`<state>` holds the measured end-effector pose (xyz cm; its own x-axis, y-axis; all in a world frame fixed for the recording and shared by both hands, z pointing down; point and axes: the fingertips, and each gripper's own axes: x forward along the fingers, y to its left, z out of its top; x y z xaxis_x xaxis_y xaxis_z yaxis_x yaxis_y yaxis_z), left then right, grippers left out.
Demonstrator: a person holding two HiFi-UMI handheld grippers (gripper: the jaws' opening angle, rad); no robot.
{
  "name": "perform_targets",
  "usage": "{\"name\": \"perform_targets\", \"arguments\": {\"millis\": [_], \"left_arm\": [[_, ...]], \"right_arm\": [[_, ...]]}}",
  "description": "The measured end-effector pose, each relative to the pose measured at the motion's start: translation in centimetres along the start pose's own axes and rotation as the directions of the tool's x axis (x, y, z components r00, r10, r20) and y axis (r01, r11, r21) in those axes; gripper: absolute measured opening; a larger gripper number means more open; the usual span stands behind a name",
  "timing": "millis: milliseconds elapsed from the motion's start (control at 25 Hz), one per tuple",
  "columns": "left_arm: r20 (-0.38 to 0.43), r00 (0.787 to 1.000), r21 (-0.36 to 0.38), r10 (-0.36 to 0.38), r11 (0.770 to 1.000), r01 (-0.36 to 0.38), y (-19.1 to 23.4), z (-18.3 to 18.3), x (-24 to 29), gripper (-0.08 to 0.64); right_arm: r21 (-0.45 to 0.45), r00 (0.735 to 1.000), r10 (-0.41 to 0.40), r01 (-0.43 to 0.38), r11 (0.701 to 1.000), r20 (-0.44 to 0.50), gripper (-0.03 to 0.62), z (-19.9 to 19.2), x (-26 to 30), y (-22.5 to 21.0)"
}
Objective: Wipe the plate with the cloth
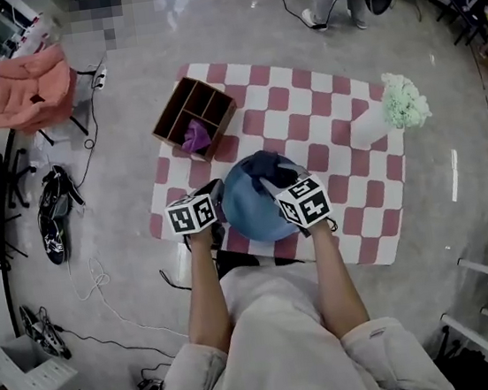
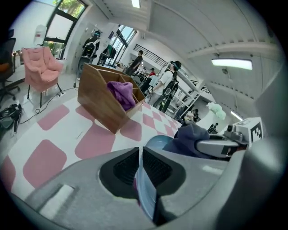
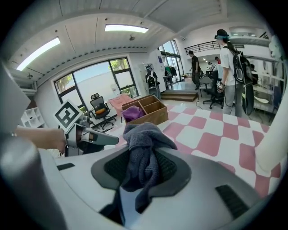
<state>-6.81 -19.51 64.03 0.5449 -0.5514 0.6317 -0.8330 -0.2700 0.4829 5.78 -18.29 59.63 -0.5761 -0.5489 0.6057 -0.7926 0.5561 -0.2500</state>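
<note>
While the left gripper (image 2: 140, 158) is clamping its two jaws almost together on the thin rim of the round blue plate (image 1: 248, 212), the right gripper (image 3: 143, 167) is squeezing a bunched dark blue-grey cloth (image 3: 144, 137), its jaws standing only as far apart as the folds of fabric between them. Seen from the head view, the plate is sitting near the front edge of the pink-and-white checked mat (image 1: 342, 123), between the two grippers. The cloth is resting on the plate's far right part, right at the right gripper's tips. Whether the plate is lying flat or is raised at one side cannot be told.

Each gripper is carrying a white marker cube (image 1: 193, 214) printed with black square patterns; these are coded blocks, not words. A line of small print is running along the hem of the person's light shirt (image 1: 269, 320), too small to read.

Beyond the plate, a brown wooden divided box (image 1: 193, 114) is sitting at the mat's far left corner, holding a crumpled purple cloth (image 1: 194, 136) in one of its nearer compartments. A white vase of pale green flowers (image 1: 393, 109) is sitting at the mat's right side, well apart from the plate. A pink armchair (image 1: 29, 88) is standing on the grey floor off to the left.
</note>
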Motion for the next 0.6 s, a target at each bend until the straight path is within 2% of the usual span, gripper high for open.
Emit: {"name": "perform_targets", "arguments": {"millis": [40, 120, 240, 440, 600], "left_arm": [[-0.009, 1.0, 0.001, 0.0, 1.0, 0.0, 0.0, -0.1, 0.3, 0.019], [-0.04, 0.999, 0.008, 0.004, 1.0, -0.004, 0.1, -0.5, 1.0, 0.076], [-0.089, 0.996, -0.002, -0.026, 1.0, 0.026, 0.1, -1.1, 2.1, 0.078], [-0.139, 0.985, -0.064, -0.098, 0.994, 0.09, -0.2, -1.7, 3.2, 0.077], [-0.204, 0.974, -0.052, -0.103, 0.994, 0.094, 0.0, -2.2, 3.8, 0.07]], "right_arm": [[-0.015, 1.0, 0.006, -0.007, 1.0, -0.013, 0.133, -0.4, -0.1, 0.0], [-0.057, 0.999, 0.015, -0.018, 0.998, -0.046, 0.133, -1.4, -0.2, 0.1], [-0.095, 0.996, 0.017, -0.025, 0.995, -0.084, 0.133, -2.7, -0.4, 0.2], [-0.058, 0.996, 0.005, -0.011, 0.998, -0.093, 0.133, -3.7, -0.6, 0.0], [-0.047, 0.996, 0.006, -0.011, 0.999, -0.088, 0.133, -3.8, -0.5, 0.3]]}}
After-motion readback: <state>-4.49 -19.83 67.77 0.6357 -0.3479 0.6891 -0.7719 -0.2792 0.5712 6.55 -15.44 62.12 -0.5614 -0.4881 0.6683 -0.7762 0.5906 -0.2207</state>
